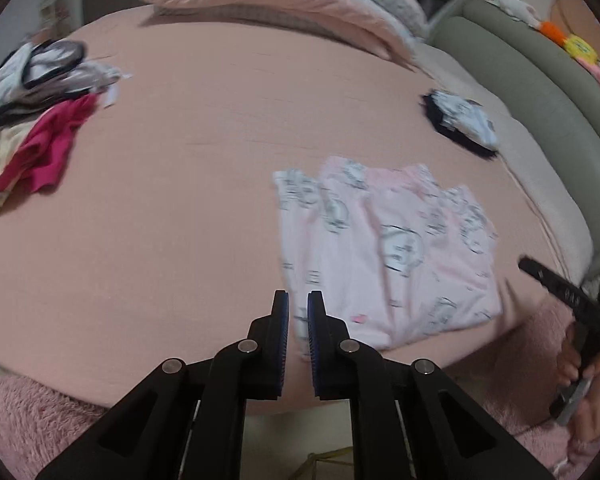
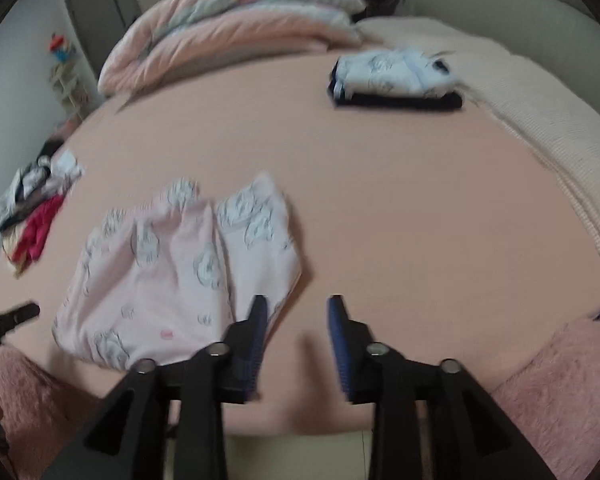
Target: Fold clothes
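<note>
Pink bedsheet (image 1: 160,200) fills both my views, with a rolled quilt (image 2: 228,28) at twelve o'clock. From the left wrist, the pink printed garment (image 1: 388,252) lies partly folded at about two o'clock of my left gripper (image 1: 298,300), whose jaws stand nearly together on nothing. My right gripper (image 2: 298,304) hangs just past the garment's near right corner, jaws parted and empty. A folded stack (image 2: 396,76) rests at one o'clock in the right view; a loose heap of clothes (image 1: 32,120) waits at ten o'clock in the left view. I judge this garment is mid-fold: next I need its near edge pinched at both corners and carried over squarely.
</note>
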`<state>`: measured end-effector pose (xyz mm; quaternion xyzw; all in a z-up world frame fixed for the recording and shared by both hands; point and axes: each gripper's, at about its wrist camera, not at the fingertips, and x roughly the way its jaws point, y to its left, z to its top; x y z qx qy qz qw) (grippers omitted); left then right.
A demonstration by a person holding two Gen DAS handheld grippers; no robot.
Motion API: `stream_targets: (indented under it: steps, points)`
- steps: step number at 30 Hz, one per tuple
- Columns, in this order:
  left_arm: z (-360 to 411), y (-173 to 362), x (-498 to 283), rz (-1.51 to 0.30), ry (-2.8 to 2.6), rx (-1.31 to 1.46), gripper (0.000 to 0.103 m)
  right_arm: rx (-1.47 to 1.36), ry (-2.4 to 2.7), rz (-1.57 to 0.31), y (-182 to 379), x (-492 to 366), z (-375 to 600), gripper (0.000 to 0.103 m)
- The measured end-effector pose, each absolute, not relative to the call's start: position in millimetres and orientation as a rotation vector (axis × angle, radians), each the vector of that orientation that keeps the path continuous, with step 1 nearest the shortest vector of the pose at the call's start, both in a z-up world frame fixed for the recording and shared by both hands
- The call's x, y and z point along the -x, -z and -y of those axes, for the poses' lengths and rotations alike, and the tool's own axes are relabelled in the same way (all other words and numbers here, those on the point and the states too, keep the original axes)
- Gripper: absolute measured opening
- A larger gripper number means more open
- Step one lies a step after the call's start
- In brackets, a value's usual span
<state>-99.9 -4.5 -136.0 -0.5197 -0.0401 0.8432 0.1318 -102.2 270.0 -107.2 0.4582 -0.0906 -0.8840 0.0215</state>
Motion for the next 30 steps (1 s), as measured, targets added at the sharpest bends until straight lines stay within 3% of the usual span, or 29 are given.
stream_targets:
  steps: [9,16,17,18,19,20,21,24,26,30]
  points:
    - [-49.5,173.1,101.5,-0.132,-2.351,1.549,0.009,-1.447,2.439,-0.152,140.1,85.6,-171.4,0.034]
    - [-14.7,182.9,104.5,-0.163,-2.46,1.61,0.009,-1.544,2.491,-0.155,155.3,94.5,-194.2,0.027]
    - [-4.4,184.0,108.1,-0.148,-2.496,1.644,0.016,-1.55,2.492,-0.15,156.4,94.0,-198.8,0.025]
    - [4.7,180.8,110.2,-0.087,-2.507,1.648,0.034,-1.572,2.53,-0.196,157.7,94.0,-203.4,0.026]
    - [13.5,177.1,112.2,-0.022,-2.514,1.648,0.037,-1.595,2.583,-0.283,158.5,93.9,-207.6,0.032]
    - [22.4,173.3,114.1,0.045,-2.52,1.646,0.037,-1.603,2.603,-0.306,156.9,94.1,-212.6,0.049]
    - [23.8,165.0,113.5,0.074,-2.518,1.596,0.037,-1.603,2.604,-0.235,152.0,94.0,-220.0,0.05]
    - [1.1,138.9,108.0,-0.062,-2.537,1.375,0.038,-1.533,2.62,-0.026,130.8,92.4,-233.9,0.05]
    - [-15.0,134.1,104.9,-0.184,-2.523,1.281,0.038,-1.412,2.621,-0.038,115.2,94.7,-220.6,0.051]
    - [-44.7,161.3,118.2,-0.246,-2.419,1.305,0.038,-1.35,2.531,-0.126,114.3,108.9,-177.1,0.052]
